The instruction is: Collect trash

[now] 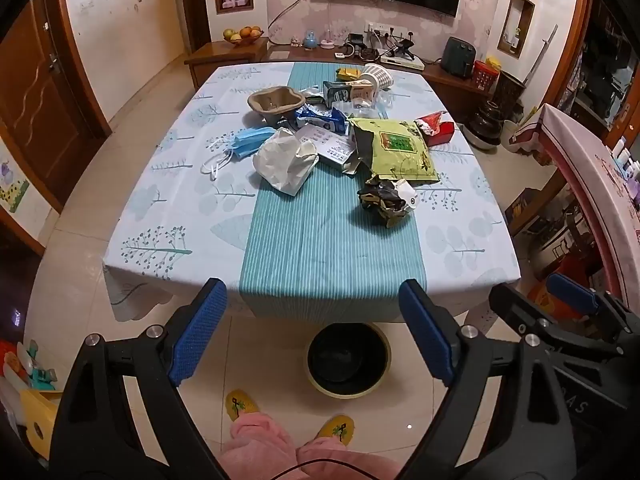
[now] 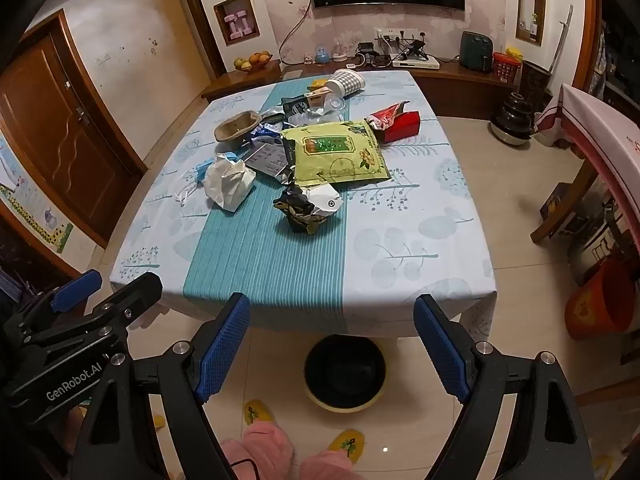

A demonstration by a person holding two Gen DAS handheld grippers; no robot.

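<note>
Both tools hang short of the near table edge, above the floor. The left gripper [image 1: 312, 332] stands spread wide and holds nothing; the right gripper [image 2: 332, 348] is likewise spread and empty. No piece of trash is yet touched.

The trash lies in a loose heap on the table [image 1: 472, 248], from mid-table toward the far end. The bin [image 1: 349, 360], round, dark-lined with a pale rim, stands on the floor just under the near edge, between the two tools (a short drop from table to bin).

Recommended approach, as a judgement: begin with the nearest piece, the crumpled dark wrapper [image 2: 306, 208], which sits apart from the heap. Come down from above, straddle its bulk, and close firmly, since crinkled foil may spring back. The white crumpled paper [image 1: 285, 162] is soft and bulky; pinch a fold, not the whole.

Materials noted:
- green pouch [image 2: 338, 152]: flat, glossy, lies against the cloth; lift by its torn edge.
- blue face mask [image 1: 244, 142]: limp fabric, thin white loops that may snag.
- brown pulp tray [image 1: 275, 103]: stiff, wavy rim, grips well.
- checked paper cup [image 2: 346, 80]: on its side, may roll.
- red wrapper [image 2: 394, 122]: open, creased.
</note>
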